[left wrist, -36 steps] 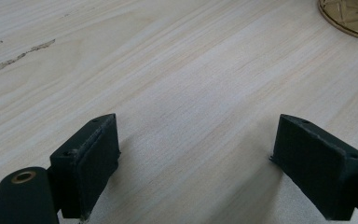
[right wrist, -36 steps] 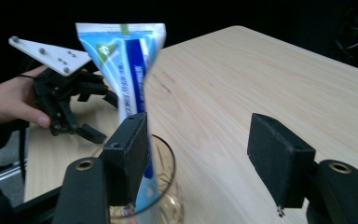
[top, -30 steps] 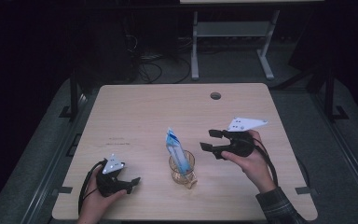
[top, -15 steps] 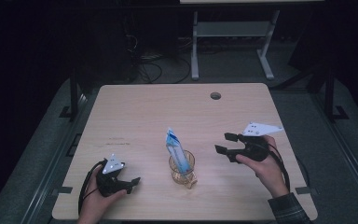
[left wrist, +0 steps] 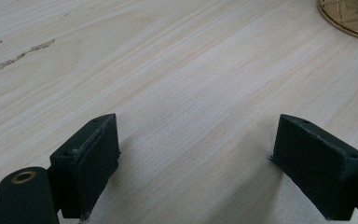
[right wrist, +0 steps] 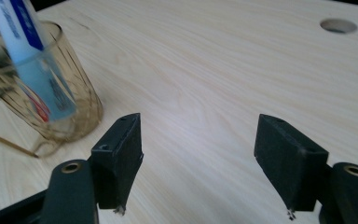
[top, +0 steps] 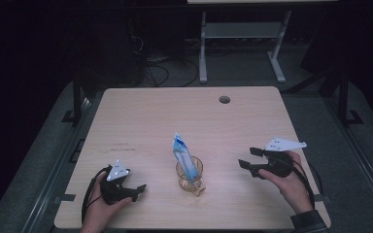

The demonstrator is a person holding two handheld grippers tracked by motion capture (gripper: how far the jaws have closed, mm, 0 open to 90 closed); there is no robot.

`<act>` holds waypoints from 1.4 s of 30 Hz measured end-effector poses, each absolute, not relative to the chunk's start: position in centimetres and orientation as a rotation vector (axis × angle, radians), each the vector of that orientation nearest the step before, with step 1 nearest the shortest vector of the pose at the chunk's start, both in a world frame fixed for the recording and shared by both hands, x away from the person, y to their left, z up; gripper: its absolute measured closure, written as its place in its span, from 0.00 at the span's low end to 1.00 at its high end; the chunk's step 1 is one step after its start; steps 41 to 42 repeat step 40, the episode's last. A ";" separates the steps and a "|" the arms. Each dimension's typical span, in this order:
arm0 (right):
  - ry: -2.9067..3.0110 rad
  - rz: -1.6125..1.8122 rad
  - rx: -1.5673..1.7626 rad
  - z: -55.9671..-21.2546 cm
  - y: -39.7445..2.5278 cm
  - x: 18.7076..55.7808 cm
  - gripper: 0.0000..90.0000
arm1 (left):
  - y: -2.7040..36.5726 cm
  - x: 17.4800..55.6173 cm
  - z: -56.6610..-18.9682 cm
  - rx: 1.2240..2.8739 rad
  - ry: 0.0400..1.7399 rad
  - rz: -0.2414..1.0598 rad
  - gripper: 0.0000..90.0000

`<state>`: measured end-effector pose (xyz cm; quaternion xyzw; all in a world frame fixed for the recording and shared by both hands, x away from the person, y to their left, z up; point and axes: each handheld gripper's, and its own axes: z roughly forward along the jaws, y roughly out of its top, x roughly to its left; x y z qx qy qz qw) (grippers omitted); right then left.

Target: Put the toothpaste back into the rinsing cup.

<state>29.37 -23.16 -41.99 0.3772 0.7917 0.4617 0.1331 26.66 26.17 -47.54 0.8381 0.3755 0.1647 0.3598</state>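
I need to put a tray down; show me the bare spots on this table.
Bare: the far half of the table up to the cable hole, and between each hand-held gripper and the glass. Crowded only around the glass with its tube.

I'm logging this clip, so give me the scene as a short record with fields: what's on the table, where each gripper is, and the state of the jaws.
surface: light wooden table with a round hole near its far edge
centre item: clear amber glass, upright
contents: blue and white tube standing in the glass, leaning
left gripper: near edge, left of the glass, jaws apart, holding nothing
right gripper: right of the glass, jaws apart, pointing toward it, holding nothing
contact: neither gripper touches the glass
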 end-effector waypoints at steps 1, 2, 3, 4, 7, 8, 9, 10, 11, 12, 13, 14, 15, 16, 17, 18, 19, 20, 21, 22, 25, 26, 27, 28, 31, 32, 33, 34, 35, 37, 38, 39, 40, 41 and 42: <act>2.293 1.331 1.101 -42.2 -23.4 29.3 0.33 | 26.2 26.7 -47.5 2.161 0.968 0.424 0.15; 2.290 1.322 1.111 -42.4 -23.6 29.1 0.33 | 26.2 26.7 -47.5 2.161 0.968 0.425 0.15; 2.288 1.310 1.119 -42.6 -23.8 29.0 0.33 | 26.2 26.7 -47.5 2.161 0.968 0.425 0.15; 2.285 1.300 1.128 -42.7 -24.0 28.9 0.32 | 26.2 26.7 -47.5 2.161 0.968 0.425 0.15; 2.277 1.265 1.151 -43.2 -24.7 28.5 0.31 | 26.2 26.7 -47.5 2.161 0.968 0.425 0.15; 2.277 1.257 1.162 -43.4 -24.9 28.4 0.30 | 26.2 26.7 -47.5 2.161 0.967 0.425 0.15; 2.277 1.248 1.168 -43.6 -25.1 28.3 0.29 | 26.2 26.7 -47.5 2.162 0.967 0.424 0.15; 2.277 1.235 1.172 -43.7 -25.2 28.2 0.29 | 26.2 26.7 -47.5 2.165 0.965 0.425 0.15; 2.280 1.224 1.183 -43.9 -25.4 28.1 0.29 | 26.2 26.7 -47.5 2.165 0.965 0.425 0.15; 2.284 1.211 1.192 -44.1 -25.6 28.0 0.28 | 26.2 26.7 -47.5 2.165 0.965 0.425 0.15; 2.290 1.198 1.200 -44.3 -25.7 27.9 0.27 | 26.2 26.7 -47.5 2.165 0.965 0.424 0.15; 2.294 1.184 1.212 -44.6 -25.9 27.9 0.26 | 26.2 26.7 -47.5 2.164 0.965 0.424 0.15; 2.296 1.166 1.220 -44.9 -26.0 27.8 0.26 | 26.2 26.7 -47.5 2.164 0.964 0.425 0.15; 2.296 1.150 1.228 -45.2 -26.2 27.7 0.25 | 26.2 26.6 -47.5 2.163 0.966 0.423 0.15; 2.308 1.124 1.235 -45.5 -26.3 27.6 0.25 | 26.2 26.6 -47.5 2.163 0.966 0.423 0.15; 2.315 1.101 1.243 -45.8 -26.4 27.6 0.23 | 26.2 26.6 -47.5 2.164 0.966 0.423 0.15; 2.316 1.083 1.255 -46.1 -26.5 27.5 0.23 | 26.2 26.6 -47.5 2.163 0.966 0.423 0.15; 2.315 1.066 1.263 -46.3 -26.7 27.4 0.22 | 26.2 26.6 -47.5 2.163 0.967 0.423 0.15; 2.308 1.055 1.274 -46.5 -26.8 27.3 0.22 | 26.2 26.6 -47.5 2.163 0.966 0.423 0.15; 2.301 1.046 1.284 -46.6 -26.9 27.3 0.21 | 26.2 26.6 -47.5 2.163 0.966 0.423 0.15; 2.298 1.013 1.295 -47.1 -27.1 27.1 0.21 | 26.2 26.6 -47.5 2.164 0.967 0.423 0.15; 2.300 1.005 1.302 -47.3 -27.1 27.1 0.21 | 26.2 26.6 -47.5 2.163 0.966 0.423 0.15; 2.304 0.999 1.303 -47.5 -27.2 27.0 0.20 | 26.2 26.7 -47.5 2.164 0.964 0.424 0.15; 2.305 0.987 1.302 -47.7 -27.2 27.0 0.20 | 26.2 26.7 -47.5 2.165 0.965 0.424 0.15; 2.288 0.964 1.278 -47.9 -27.3 27.0 0.17 | 26.2 26.6 -47.5 2.163 0.966 0.423 0.15; 2.280 0.972 1.277 -48.0 -27.3 27.0 0.16 | 26.2 26.6 -47.5 2.163 0.967 0.423 0.15; 2.273 0.987 1.263 -48.2 -27.4 27.0 0.15 | 26.2 26.6 -47.5 2.163 0.966 0.423 0.15; 2.269 0.993 1.261 -48.2 -27.4 27.0 0.15 | 26.2 26.7 -47.5 2.164 0.964 0.425 0.15; 2.269 0.992 1.262 -48.2 -27.4 27.1 0.15 | 26.2 26.6 -47.5 2.163 0.966 0.423 0.15; 2.268 0.992 1.262 -48.2 -27.4 27.1 0.15 | 26.2 26.7 -47.5 2.164 0.964 0.424 0.15; 2.269 0.992 1.262 -48.2 -27.4 27.1 0.15 | 26.2 26.7 -47.5 2.164 0.964 0.424 0.15; 2.269 0.992 1.263 -48.2 -27.4 27.1 0.15 | 26.2 26.7 -47.5 2.164 0.966 0.425 0.15; 2.268 0.992 1.264 -48.2 -27.4 27.1 0.15 | 26.2 26.6 -47.5 2.164 0.966 0.427 0.15; 2.268 0.992 1.264 -48.2 -27.4 27.1 0.15 | 26.2 26.6 -47.5 2.164 0.966 0.427 0.15; 2.268 0.992 1.264 -48.2 -27.4 27.1 0.15 | 26.2 26.6 -47.5 2.164 0.966 0.427 0.15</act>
